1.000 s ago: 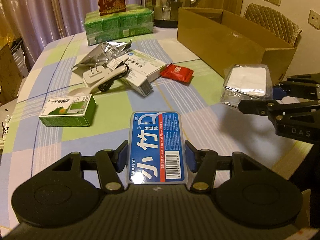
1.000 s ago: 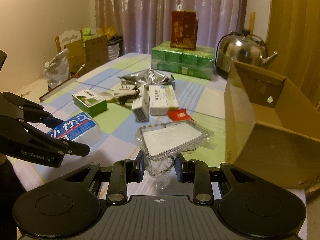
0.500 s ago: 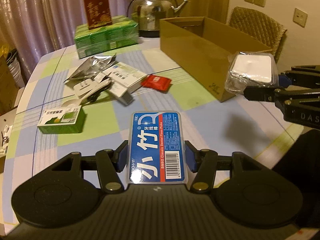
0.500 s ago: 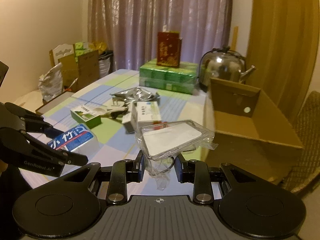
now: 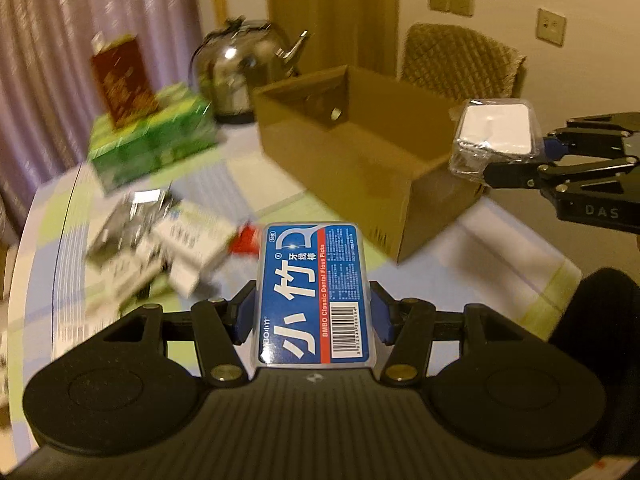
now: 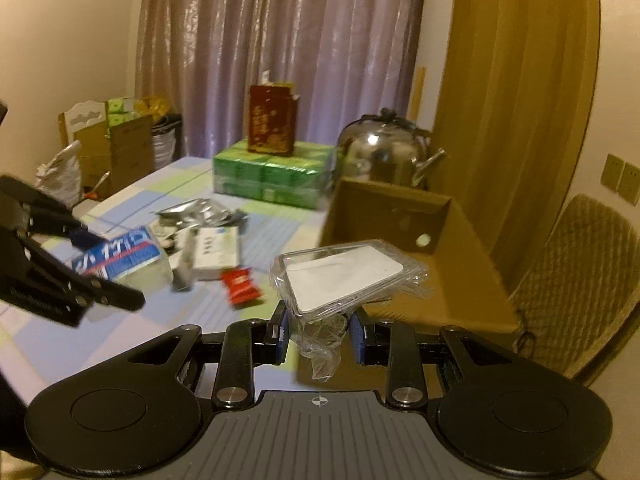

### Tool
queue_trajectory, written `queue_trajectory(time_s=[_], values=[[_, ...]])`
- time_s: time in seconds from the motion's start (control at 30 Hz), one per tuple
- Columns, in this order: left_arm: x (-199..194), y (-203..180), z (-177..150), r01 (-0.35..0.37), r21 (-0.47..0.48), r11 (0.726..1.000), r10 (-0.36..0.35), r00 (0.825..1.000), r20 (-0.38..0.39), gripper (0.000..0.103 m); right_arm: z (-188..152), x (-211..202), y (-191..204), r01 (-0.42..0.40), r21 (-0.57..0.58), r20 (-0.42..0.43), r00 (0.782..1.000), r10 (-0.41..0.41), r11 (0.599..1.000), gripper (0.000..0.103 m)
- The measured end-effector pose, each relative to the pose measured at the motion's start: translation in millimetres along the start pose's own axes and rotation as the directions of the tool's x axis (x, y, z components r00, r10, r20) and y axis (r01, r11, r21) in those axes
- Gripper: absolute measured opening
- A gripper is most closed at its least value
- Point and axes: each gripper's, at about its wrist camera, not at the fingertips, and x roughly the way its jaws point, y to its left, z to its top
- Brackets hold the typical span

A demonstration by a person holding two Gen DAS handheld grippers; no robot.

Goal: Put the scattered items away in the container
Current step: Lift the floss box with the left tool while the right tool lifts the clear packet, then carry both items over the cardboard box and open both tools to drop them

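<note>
Right gripper (image 6: 320,334) clamped on clear-wrapped white case (image 6: 344,276), nearer the cardboard box (image 6: 420,248), its opening just ahead and below. Left gripper (image 5: 312,316) clamped on dental floss pick box (image 5: 316,292), long axis forward; opening ahead-right, farther off, above desk (image 5: 500,248).

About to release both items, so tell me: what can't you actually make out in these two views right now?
- Cardboard box floor: near wall hides it in both views.
- Table clutter: motion-blurred, labels unreadable.
- Right gripper pads: crumpled wrap of the clear-wrapped white packet hides the contact.
- Left gripper: floss pick box covers the table below.
</note>
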Motion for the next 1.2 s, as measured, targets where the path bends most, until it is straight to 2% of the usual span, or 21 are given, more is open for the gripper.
queue_trajectory(time_s=[0.2,0.4,0.53,0.77,1.0,1.2], values=[[28,-19,71,0.035,0.162,0.986,-0.045,0.997,0.056,0.052,29,21,-51,0.014,-0.074,-0.019,1.000,-0.015,0.997,0.027],[74,-36,128,0.085,0.357,0.930,-0.113,0.992,0.059,0.052,58,64,-88,-0.035,-0.257,-0.128,0.992,0.001,0.966,0.027],[109,-38,151,0.120,0.421,0.899,-0.141,0.990,0.019,0.052,67,96,-104,-0.089,-0.341,-0.223,0.975,0.012,0.936,0.027],[161,-47,163,0.192,0.501,0.844,-0.182,0.981,-0.068,0.052,58,143,-110,-0.178,-0.399,-0.362,0.932,0.024,0.900,0.027],[197,-51,163,0.252,0.489,0.835,-0.210,0.968,-0.139,0.052,43,179,-113,-0.232,-0.378,-0.473,0.880,0.028,0.896,0.027],[218,-60,157,0.278,0.527,0.803,-0.213,0.960,-0.183,0.052,38,197,-114,-0.270,-0.374,-0.530,0.848,0.035,0.887,0.027]])
